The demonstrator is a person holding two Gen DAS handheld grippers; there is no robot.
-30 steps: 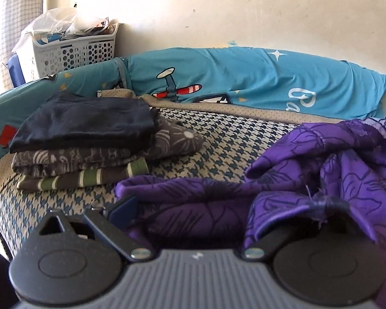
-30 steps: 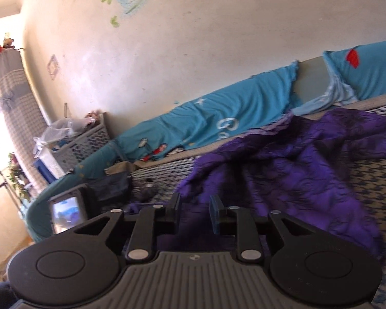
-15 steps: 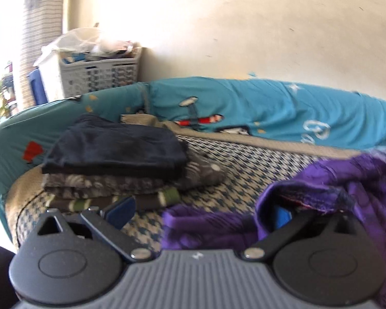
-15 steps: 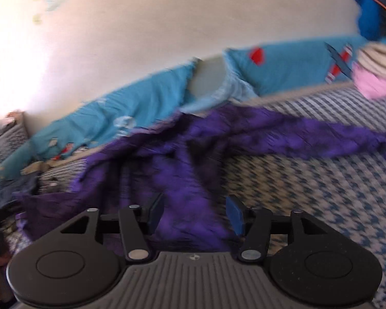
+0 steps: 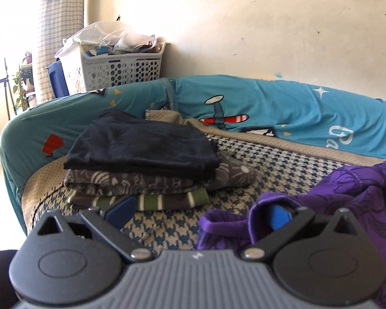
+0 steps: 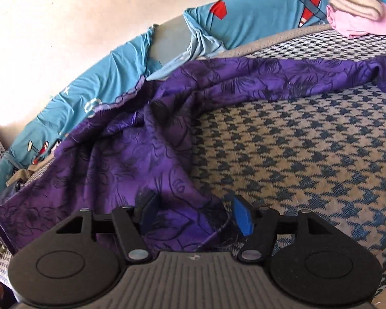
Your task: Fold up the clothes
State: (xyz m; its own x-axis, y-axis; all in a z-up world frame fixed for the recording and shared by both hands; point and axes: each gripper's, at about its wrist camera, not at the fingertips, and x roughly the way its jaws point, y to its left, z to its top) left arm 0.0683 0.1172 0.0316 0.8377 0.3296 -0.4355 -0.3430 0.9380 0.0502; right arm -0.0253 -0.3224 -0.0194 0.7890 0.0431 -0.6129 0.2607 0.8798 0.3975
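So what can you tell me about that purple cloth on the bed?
The purple cloth is thin and slightly shiny, with a dark flower print. It lies unfolded and rumpled on the houndstooth bedcover, one long part stretching away along the blue bolster. The right tongs are opening with a fold of it between them. In the left view a bunched edge drapes over one finger of the left tongs.

Both wrist views low, close over bed; share purple garment (image 5: 347,188).
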